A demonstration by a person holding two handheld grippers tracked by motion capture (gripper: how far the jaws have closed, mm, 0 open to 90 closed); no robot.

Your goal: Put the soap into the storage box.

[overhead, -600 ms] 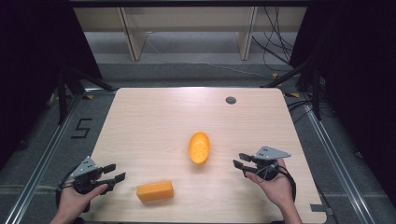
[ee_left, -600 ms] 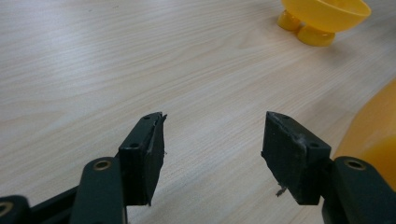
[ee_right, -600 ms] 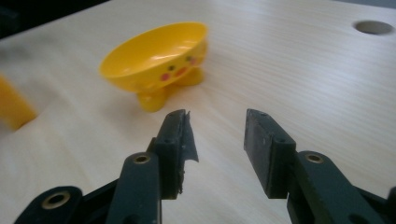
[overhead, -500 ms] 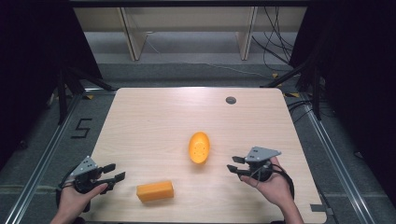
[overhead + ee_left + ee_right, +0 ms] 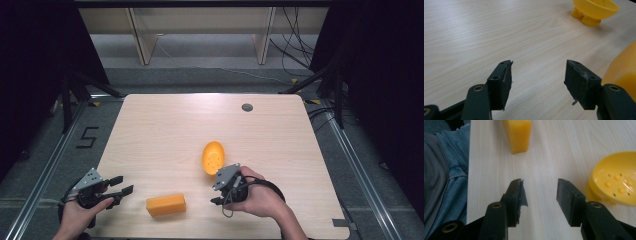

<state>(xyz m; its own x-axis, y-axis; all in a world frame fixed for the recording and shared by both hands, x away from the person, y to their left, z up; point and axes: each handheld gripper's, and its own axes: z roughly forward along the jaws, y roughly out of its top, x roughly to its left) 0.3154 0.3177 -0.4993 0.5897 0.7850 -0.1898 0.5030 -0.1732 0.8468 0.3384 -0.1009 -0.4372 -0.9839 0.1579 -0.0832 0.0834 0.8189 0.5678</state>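
soap bar (image 5: 165, 204), a block of orange-yellow soap, lies flat near the table's front edge, a little left of the middle, with bare wood all round it. that leaves its long sides free, so jaws could close across it from either hand. the yellow oval plastic soap dish (image 5: 213, 157) stands near the middle of the pale wooden table (image 5: 165, 130), well apart from the bar, hollow side up on its stubby feet, drain holes and bumps showing in the right gripper view (image 5: 617, 177); it looks ready to take the bar.

the right gripper (image 5: 217, 194) sits just in front of the dish, its hand (image 5: 260, 200) turned so the jaws point leftwards along the front edge towards the soap (image 5: 518, 133). its jaws stand partly open with nothing between them, only tabletop, and i judge that turn is meant to line them up on the bar.

the left gripper (image 5: 122, 185) waits at the front left corner, held low in its hand (image 5: 80, 212), its jaws wide apart and empty, aimed across the table with the bar (image 5: 624, 72) just beside its right jaw. it seems parked there to stay clear or to steady the soap if needed.
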